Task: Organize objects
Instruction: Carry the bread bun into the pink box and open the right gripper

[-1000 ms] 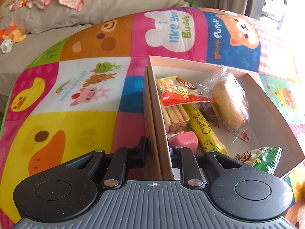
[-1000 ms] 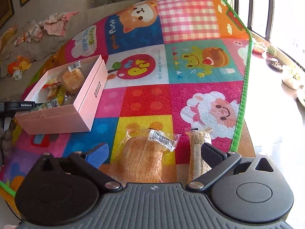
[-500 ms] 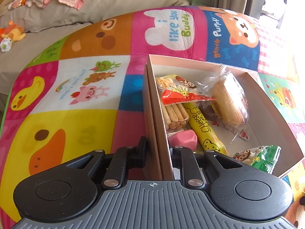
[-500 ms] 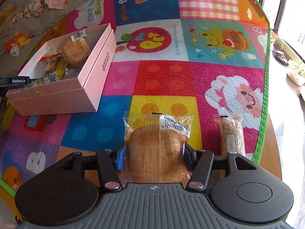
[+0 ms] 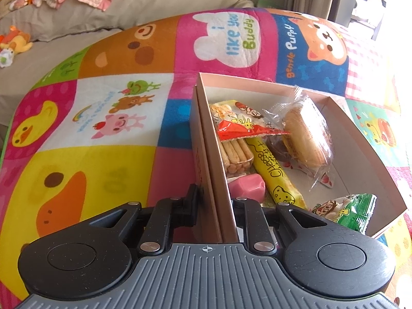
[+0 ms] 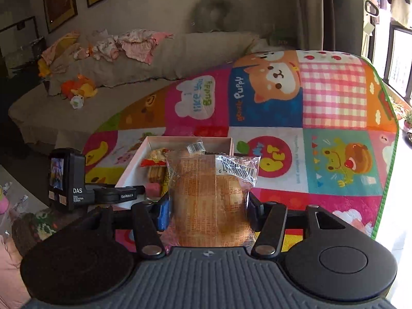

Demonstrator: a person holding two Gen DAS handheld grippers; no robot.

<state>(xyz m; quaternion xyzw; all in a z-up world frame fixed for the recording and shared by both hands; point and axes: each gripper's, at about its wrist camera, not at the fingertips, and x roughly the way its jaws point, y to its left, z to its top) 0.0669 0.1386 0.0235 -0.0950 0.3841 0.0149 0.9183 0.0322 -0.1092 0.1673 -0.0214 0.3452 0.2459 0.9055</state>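
Note:
A pink open box (image 5: pixel 355 128) sits on the colourful play mat and holds several snacks: a wrapped bun (image 5: pixel 306 136), a yellow cheese stick (image 5: pixel 273 175), biscuit sticks (image 5: pixel 235 154), a pink candy (image 5: pixel 247 186) and a green packet (image 5: pixel 355 211). My left gripper (image 5: pixel 215 200) is shut on the box's left wall (image 5: pixel 211 139). My right gripper (image 6: pixel 208 208) is shut on a wrapped bread bun (image 6: pixel 211 195), held in the air in front of the box (image 6: pixel 154 141). The left gripper's body (image 6: pixel 69 180) shows at the left of the right wrist view.
The play mat (image 5: pixel 103 118) covers a round table. Its green edge (image 6: pixel 386 175) runs along the right. A beige sofa (image 6: pixel 128 64) with clothes and a plush toy (image 6: pixel 77 90) stands behind the table.
My right gripper closed on the bread bun, lifted it off the mat and swung left toward the box. The cereal bar beside it has left the view. The left gripper kept its hold.

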